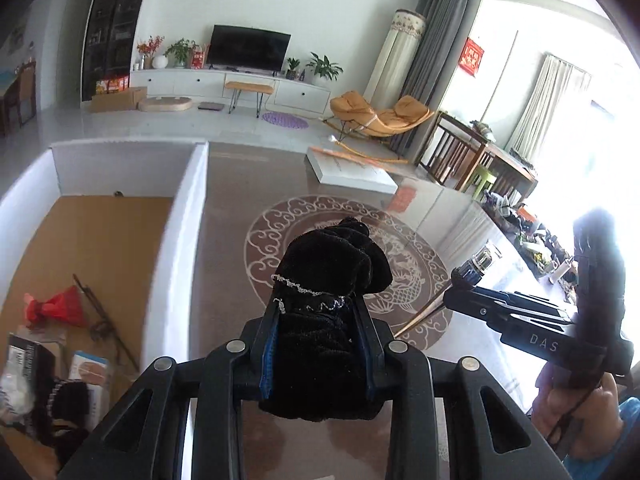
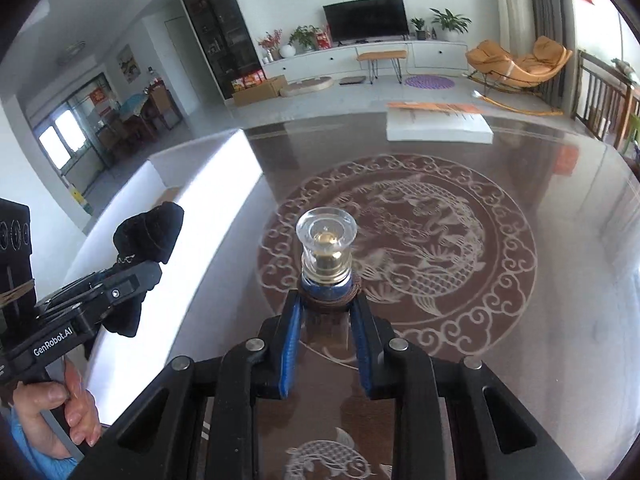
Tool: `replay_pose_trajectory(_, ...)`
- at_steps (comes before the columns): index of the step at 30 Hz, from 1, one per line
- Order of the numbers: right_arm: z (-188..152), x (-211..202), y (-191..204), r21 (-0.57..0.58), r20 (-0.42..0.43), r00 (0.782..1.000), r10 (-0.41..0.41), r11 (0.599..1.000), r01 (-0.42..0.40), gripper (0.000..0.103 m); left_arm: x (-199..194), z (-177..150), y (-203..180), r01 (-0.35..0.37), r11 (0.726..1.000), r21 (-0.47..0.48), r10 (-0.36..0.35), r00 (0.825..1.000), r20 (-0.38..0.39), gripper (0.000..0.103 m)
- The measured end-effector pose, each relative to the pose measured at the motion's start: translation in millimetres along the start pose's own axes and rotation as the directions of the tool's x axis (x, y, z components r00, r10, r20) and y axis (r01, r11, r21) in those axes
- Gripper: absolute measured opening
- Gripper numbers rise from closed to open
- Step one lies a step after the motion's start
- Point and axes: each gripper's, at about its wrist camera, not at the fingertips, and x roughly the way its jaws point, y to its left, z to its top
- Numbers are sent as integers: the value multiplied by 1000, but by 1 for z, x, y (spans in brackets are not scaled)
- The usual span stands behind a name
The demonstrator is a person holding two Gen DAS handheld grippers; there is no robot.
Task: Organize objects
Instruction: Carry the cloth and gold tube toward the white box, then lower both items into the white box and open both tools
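We're mid-carry on both sides. The left hand-held gripper (image 1: 316, 340) is clenched on a black velvet pouch (image 1: 328, 280) with a thin silver chain trim. The cloth is squeezed between the blue pads (image 1: 267, 360) and bulges out above and below them. The pouch is off the tabletop (image 1: 224, 240), held just right of the white-walled box (image 1: 184, 216).

The right hand-held gripper (image 2: 326, 308) is clamped on a small glass bottle (image 2: 326, 248) at the neck. Its clear cap and gold collar poke up past the fingertips, and a brown cord ring sits at the grip line. The bottle's body is mostly hidden behind the fingers. It looks lifted clear of the patterned tabletop, but we can't confirm the gap from this angle.

The box interior shows a cardboard-coloured floor with a red item (image 1: 56, 304), dark chopsticks or sticks (image 1: 104, 320), small packages (image 1: 88, 372) and another dark fabric piece (image 1: 68, 400). We read it as the collection bin.

Our read on the step is transport to the box, pouch first since it's nearest the wall.

Next move:
- carry the pouch over the white wall with enough clearance that the hanging cloth doesn't snag on the rim
- lower it over a free patch of the box floor, then release
- keep the bottle upright and the grip tight, since a neck hold on glass can slip or swing
- keep the two hand-held grippers apart during the crossover
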Motion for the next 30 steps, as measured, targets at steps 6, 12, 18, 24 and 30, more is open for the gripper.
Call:
replay_pose_trajectory(6,34,-25,112,-125,31,966,255,960,-249,25,-87,2,75,-220,975,-35,222,973,61,32)
replay_pose_trajectory(12,46,18,200,-195,-201,920,336,907,-374,25,-73,-25,143,-370,924,-101,365,929,-68,33)
replay_pose_trajectory(18,33,122,253,-231,-382,895,230,914,-333,36,-46,-48,165,-426,893,-145,395,897,-200,55)
replay_pose_trajectory(24,32,136,254,-247,-314,931,187,930,-270,51,-62,-47,155,-528,839,-130,518,849,-106,103)
replay_pose_trajectory(30,39,87,247,-345,-197,976,92,925,-157,82,-75,-36,155,-558,802,-213,556,828,-77,103)
